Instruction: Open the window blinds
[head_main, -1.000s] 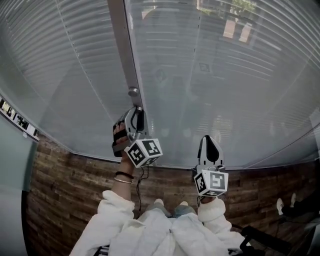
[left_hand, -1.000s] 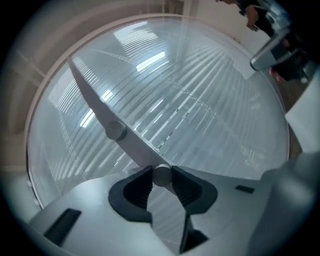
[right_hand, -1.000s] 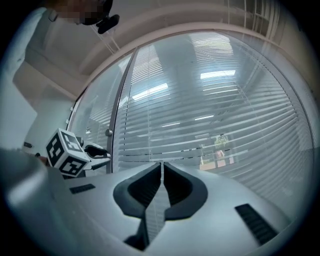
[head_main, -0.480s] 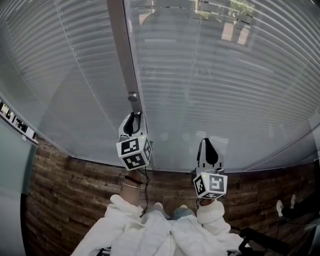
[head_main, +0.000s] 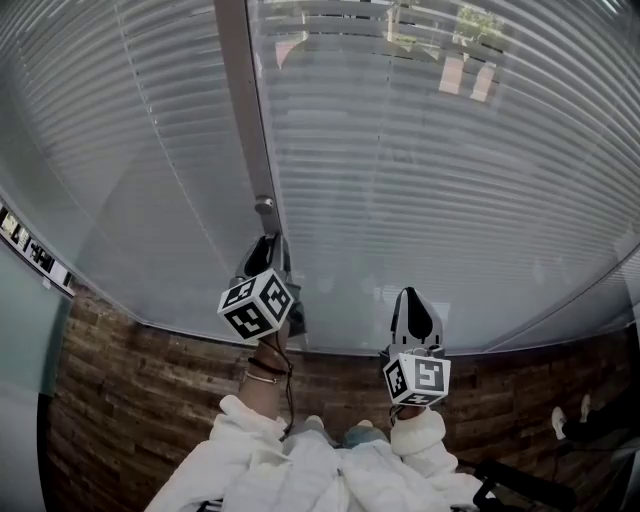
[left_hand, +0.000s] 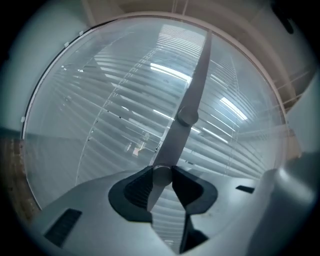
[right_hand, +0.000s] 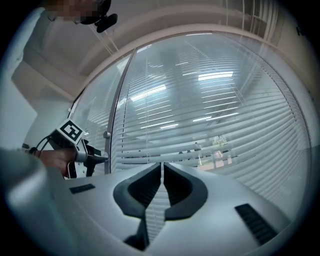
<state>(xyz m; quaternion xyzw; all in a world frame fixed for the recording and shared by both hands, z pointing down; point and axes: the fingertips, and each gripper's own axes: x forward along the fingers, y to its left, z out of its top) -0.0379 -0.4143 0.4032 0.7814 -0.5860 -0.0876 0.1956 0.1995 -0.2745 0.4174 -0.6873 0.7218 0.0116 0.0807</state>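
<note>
Left tongs (head_main: 267, 246) clamped on the tilt knob (left_hand: 161, 176); right tongs (head_main: 413, 299), at 4 o'clock, together, empty. Blinds (head_main: 450, 180) part-tilted, outdoors showing at 12 o'clock: opening judged midway

The right tool (right_hand: 162, 165) points straight at the blinds (right_hand: 215, 115), its jaws almost together with nothing between them. Off to its left, the left tool (right_hand: 101, 156) meets an upright rod (right_hand: 120, 95).
</note>
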